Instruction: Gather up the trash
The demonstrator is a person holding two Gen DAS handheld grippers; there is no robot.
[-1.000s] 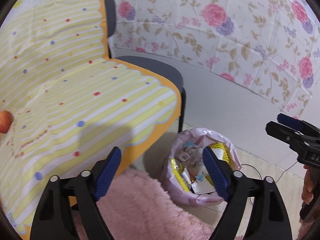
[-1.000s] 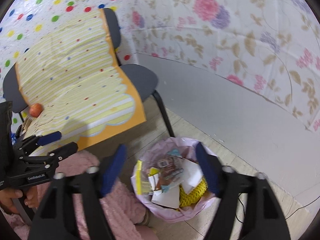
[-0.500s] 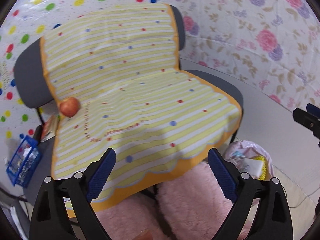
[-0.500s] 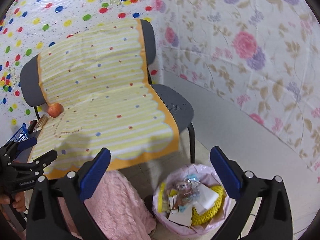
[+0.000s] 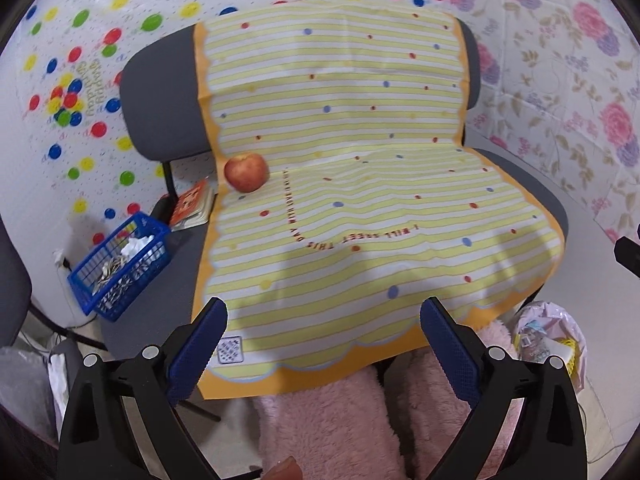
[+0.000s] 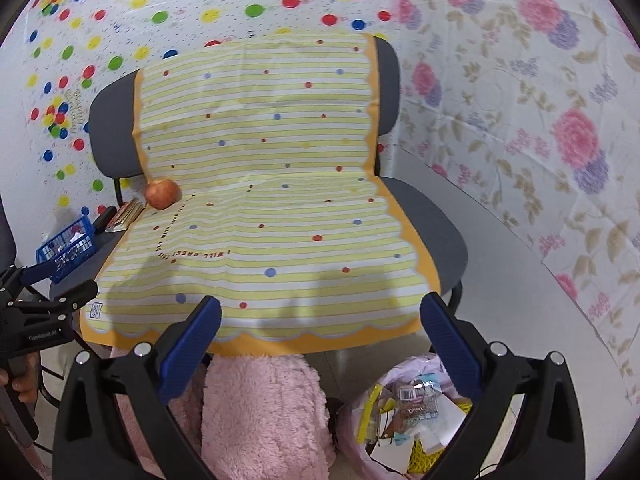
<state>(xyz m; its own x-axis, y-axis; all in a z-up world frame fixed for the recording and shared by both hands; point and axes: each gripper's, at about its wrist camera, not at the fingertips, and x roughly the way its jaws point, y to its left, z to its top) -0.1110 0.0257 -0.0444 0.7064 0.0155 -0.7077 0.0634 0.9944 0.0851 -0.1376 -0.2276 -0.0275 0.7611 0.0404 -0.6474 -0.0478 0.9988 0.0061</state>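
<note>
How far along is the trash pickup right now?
Done: wrappers and paper fill the pink trash bag on the floor. In hand: nothing; the left hand-held gripper and right hand-held gripper are both open and empty. Left: the striped cloth shows only an apple, no obvious trash.

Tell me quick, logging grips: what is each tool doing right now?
Left tool: open, empty, jaws just opening.
Right tool: open, empty.

Smooth matt cloth, yellow-striped [image 5: 360,208], draped over grey fabric chair upholstery [image 5: 160,92]. Glossy-skinned apple [image 5: 246,172]. Blue plastic mesh basket [image 5: 120,268]. Fluffy pink fleece [image 6: 260,412]. Thin crinkled plastic bin liner [image 6: 390,380], paper and shiny wrappers inside. Textured blue gripper pads [image 5: 448,356].
</note>
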